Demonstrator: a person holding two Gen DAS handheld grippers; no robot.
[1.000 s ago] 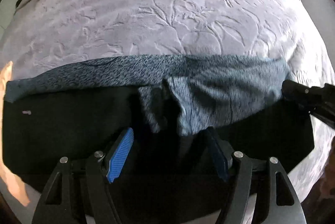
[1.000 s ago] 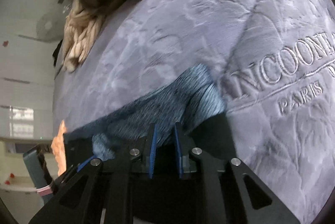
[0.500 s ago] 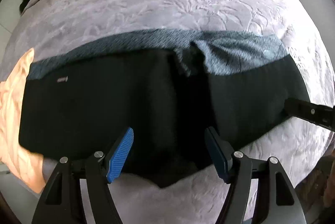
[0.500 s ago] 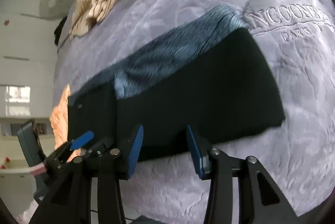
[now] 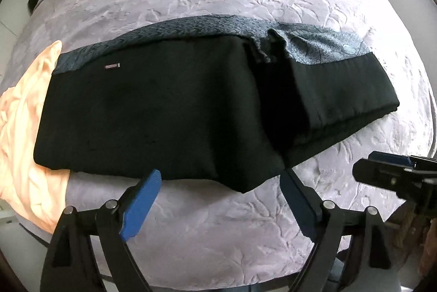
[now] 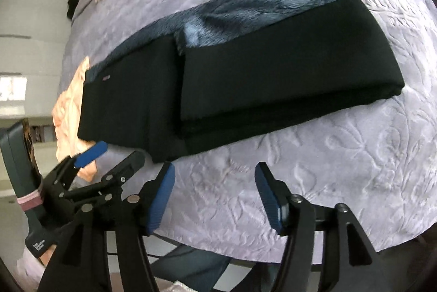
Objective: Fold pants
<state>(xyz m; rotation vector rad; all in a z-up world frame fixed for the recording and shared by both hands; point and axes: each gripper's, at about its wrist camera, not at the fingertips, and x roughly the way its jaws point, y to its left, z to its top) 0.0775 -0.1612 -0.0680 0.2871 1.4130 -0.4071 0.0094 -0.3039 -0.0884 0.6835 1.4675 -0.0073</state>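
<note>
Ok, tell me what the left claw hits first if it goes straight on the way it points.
Likely the bare grey bedspread: the opening, empty left claw sits just short of the black pants' near edge.

Ahead of the left gripper (image 5: pixel 220 184), whose empty jaws are opening, folded black pants (image 5: pixel 169 112) lie on the lilac bedspread (image 5: pixel 218 232).

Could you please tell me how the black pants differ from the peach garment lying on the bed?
The black pants are folded into a long flat band with straight edges; the peach garment is crumpled and unfolded. The pants show a grey fleecy lining along their far edge; the peach garment is one plain colour. The pants lie across the middle of the bed; the peach garment sits at its edge, partly under one end of the pants. Both rest on the bed, and neither is held.
</note>
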